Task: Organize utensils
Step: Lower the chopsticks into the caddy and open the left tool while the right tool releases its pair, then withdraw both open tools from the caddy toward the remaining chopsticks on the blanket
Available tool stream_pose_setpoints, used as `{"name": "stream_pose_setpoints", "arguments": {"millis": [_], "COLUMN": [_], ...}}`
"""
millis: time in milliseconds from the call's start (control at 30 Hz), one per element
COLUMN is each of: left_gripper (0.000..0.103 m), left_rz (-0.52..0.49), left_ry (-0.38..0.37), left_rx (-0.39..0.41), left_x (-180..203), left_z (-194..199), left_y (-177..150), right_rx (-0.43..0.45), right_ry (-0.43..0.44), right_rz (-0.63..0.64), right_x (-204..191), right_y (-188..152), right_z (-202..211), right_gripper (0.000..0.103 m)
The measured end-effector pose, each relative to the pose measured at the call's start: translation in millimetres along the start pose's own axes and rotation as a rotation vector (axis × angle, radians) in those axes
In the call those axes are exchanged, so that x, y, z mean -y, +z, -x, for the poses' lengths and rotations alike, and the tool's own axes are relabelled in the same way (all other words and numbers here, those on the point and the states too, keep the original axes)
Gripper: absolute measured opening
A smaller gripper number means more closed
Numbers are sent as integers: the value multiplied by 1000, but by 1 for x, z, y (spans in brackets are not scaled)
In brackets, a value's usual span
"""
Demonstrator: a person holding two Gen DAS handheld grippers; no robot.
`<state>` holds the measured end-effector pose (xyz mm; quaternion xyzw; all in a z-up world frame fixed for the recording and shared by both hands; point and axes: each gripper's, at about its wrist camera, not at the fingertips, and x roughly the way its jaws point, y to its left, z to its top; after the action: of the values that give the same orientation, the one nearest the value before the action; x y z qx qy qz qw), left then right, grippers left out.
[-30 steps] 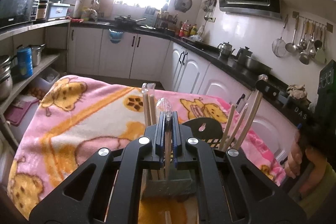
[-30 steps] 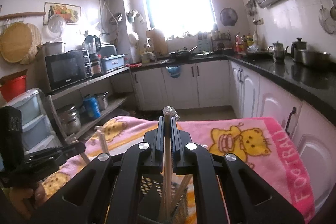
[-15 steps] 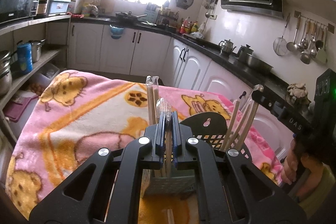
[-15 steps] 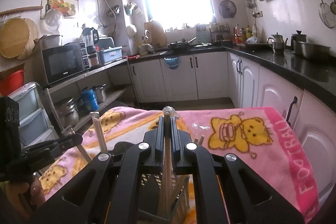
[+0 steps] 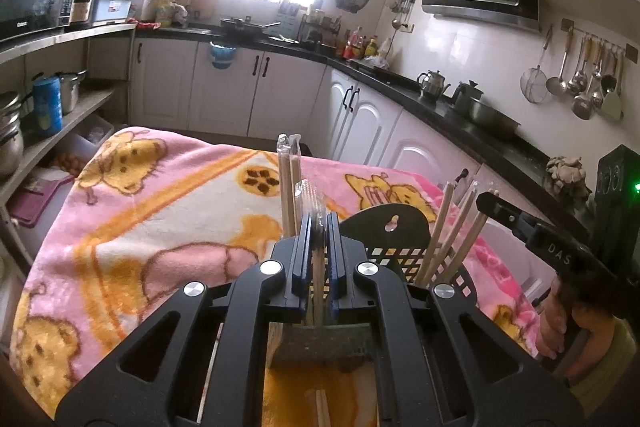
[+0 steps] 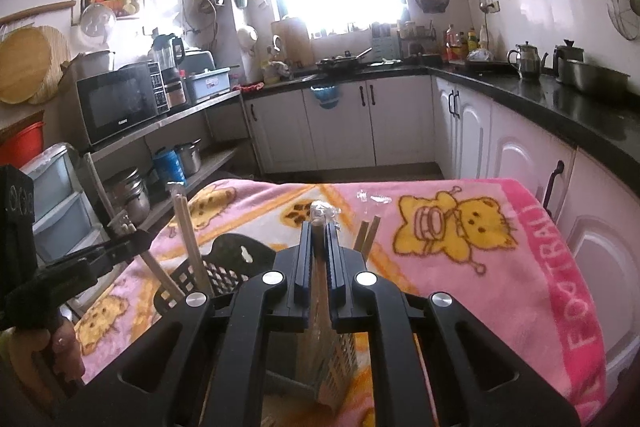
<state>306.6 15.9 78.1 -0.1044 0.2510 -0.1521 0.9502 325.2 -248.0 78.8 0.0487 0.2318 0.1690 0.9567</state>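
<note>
A black perforated utensil holder [image 5: 400,259] stands on the pink blanket [image 5: 160,211]. Several wooden chopsticks [image 5: 452,227] lean in it, and a wrapped pair [image 5: 288,187] stands upright at its left. My left gripper [image 5: 318,223] is shut on a wrapped pair of chopsticks [image 5: 316,203] held upright over the holder. My right gripper [image 6: 318,231] hangs over the holder [image 6: 224,275], its jaws opening. A wrapped chopstick pair [image 6: 318,219] stands between them, its lower end down in the holder. Each gripper shows in the other's view: the right gripper [image 5: 486,197] and the left gripper [image 6: 136,239].
The blanket [image 6: 500,267] covers a table in a narrow kitchen. White cabinets under a black counter [image 5: 460,107] run along the right and back. Shelves with pots [image 6: 132,195] and a microwave [image 6: 116,103] stand left. A person's hand [image 5: 556,323] holds the right gripper's handle.
My right gripper's pads have parted slightly from the chopstick pair, which still stands between them. The left gripper keeps its hold and has hardly moved.
</note>
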Motion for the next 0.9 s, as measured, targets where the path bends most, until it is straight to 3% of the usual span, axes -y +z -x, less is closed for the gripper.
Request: {"name": "stream_pose_setpoints", "arguments": {"millis": [133,200,400,900], "left_gripper": [2,9,17,45], "left_rz": [-16,-15,3,5], "left_ry": [2,1,4,-41], "left_rx": [-12,-13,-5,29], "left_x": [4,2,0,1], "left_z": [6,9,21,73], "left_y": [-3,-5,-5,-10], "right_rx": [-10,-15,-13,-4], "right_ry": [3,5,13,20], "right_rz": [-4,-10,-10,7], "right_x": [2,2,-2,-14], "right_y": [0,0,0,1], "right_z": [4,5,16,52], "right_gripper": [21,28,43,58]}}
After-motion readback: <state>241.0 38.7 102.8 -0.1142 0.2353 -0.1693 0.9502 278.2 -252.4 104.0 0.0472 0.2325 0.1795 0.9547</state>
